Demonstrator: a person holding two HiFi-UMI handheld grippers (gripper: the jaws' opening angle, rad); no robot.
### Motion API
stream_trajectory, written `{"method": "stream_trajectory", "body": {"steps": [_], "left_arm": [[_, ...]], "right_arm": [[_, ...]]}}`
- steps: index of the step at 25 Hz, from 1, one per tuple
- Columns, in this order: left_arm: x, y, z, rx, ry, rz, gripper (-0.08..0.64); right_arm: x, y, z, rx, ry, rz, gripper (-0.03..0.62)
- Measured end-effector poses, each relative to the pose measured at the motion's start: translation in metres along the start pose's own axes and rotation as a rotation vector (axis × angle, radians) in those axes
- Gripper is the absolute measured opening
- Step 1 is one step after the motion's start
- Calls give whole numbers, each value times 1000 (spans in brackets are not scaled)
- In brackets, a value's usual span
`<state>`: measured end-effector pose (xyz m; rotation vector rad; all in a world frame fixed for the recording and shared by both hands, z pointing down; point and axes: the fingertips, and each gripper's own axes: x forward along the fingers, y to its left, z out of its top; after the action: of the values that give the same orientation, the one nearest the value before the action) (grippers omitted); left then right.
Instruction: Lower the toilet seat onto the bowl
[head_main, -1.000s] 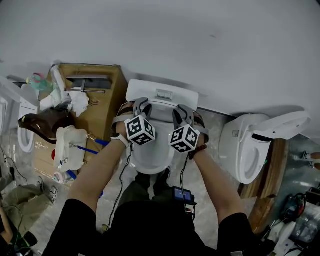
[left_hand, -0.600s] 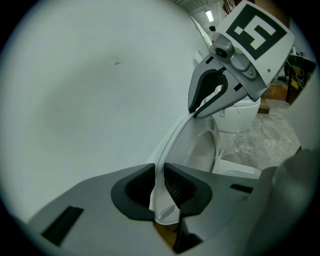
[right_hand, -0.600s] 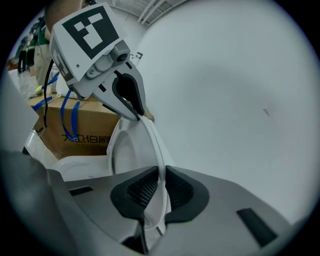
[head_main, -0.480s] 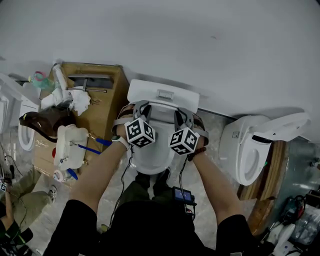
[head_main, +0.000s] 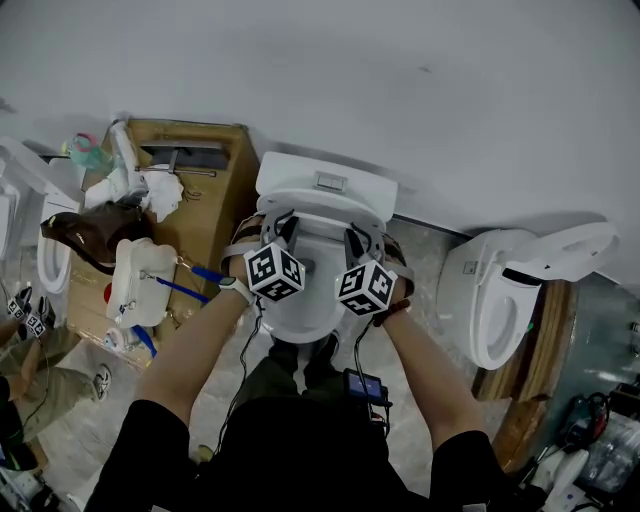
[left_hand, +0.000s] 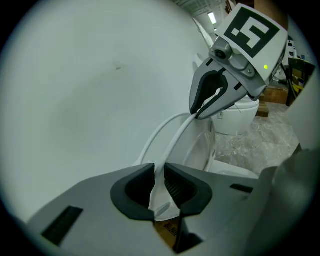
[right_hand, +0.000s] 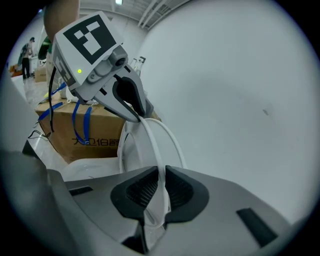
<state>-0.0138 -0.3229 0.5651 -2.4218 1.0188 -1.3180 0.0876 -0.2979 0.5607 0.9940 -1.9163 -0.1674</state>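
A white toilet stands in the middle of the head view, its tank (head_main: 325, 185) against the wall and its bowl (head_main: 300, 318) below my hands. The thin white toilet seat (left_hand: 172, 132) is raised, its rim running from one gripper to the other. My left gripper (left_hand: 159, 176) is shut on the seat's rim; its jaws have just been closing with the rim between them. My right gripper (right_hand: 161, 181) is shut on the same seat (right_hand: 154, 135), and it too has just been closing on the rim. In the head view the left gripper (head_main: 283, 228) and the right gripper (head_main: 357, 240) sit side by side over the bowl.
A cardboard box (head_main: 215, 200) with clutter stands left of the toilet, and a white container (head_main: 140, 285) with blue straps lies beside it. A second toilet (head_main: 500, 290) is at the right. A person's legs (head_main: 30, 340) show at the far left. The wall lies behind.
Both grippers have drawn back a little from the tank toward me, side by side, with the seat rim between their jaws. A person has come into view at the left.
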Motion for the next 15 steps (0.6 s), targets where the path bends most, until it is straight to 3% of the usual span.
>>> {"method": "stream_trajectory", "body": {"steps": [8, 15], "left_arm": [[-27, -26, -12, 2, 20, -6, 69], [-53, -57, -28, -51, 63, -3, 77]], "right_arm": [[-25, 31, -6, -14, -16, 30, 64], [-47, 67, -15, -45, -27, 87, 64]]}}
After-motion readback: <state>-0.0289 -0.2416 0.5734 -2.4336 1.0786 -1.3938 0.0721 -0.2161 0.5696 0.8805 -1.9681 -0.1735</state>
